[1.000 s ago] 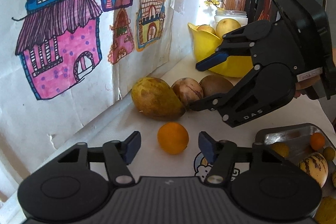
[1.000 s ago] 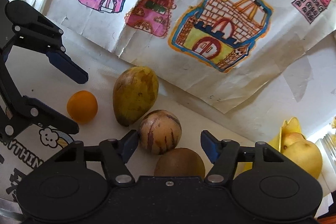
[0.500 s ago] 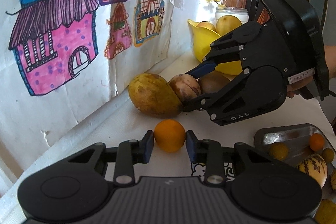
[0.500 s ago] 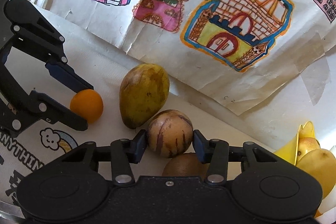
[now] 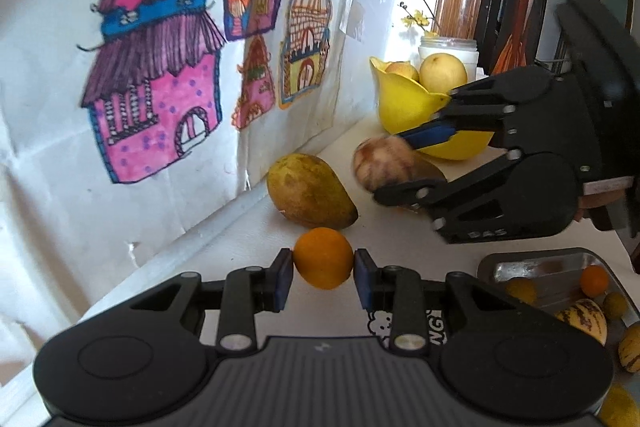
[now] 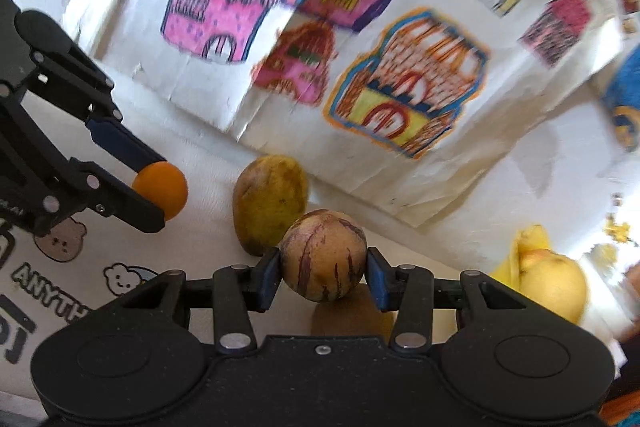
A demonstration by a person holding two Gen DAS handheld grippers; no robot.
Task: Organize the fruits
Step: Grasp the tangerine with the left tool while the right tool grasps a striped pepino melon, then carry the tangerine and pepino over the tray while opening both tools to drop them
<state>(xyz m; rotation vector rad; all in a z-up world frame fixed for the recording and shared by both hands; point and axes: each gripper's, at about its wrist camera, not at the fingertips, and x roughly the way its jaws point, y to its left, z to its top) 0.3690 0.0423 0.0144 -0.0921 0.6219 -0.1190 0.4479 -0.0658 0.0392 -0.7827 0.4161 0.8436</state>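
My left gripper (image 5: 323, 277) is shut on an orange (image 5: 323, 258) and holds it just above the white table; the orange also shows in the right wrist view (image 6: 162, 190). My right gripper (image 6: 323, 273) is shut on a striped tan melon (image 6: 322, 255), lifted off the table; the melon also shows blurred in the left wrist view (image 5: 382, 161). A yellow-green mango (image 5: 310, 191) lies by the wall, also in the right wrist view (image 6: 269, 201). A brown kiwi (image 6: 346, 317) lies under the right gripper.
A yellow bowl (image 5: 400, 103) with pale fruits stands at the back. A metal tray (image 5: 548, 267) with small oranges and striped melons sits at the right. A paper wall with house drawings (image 5: 160, 87) borders the table on the left.
Both grippers closed on their fruits: the left on the orange, the right on the striped melon. Both fruits have since been lifted off the table.
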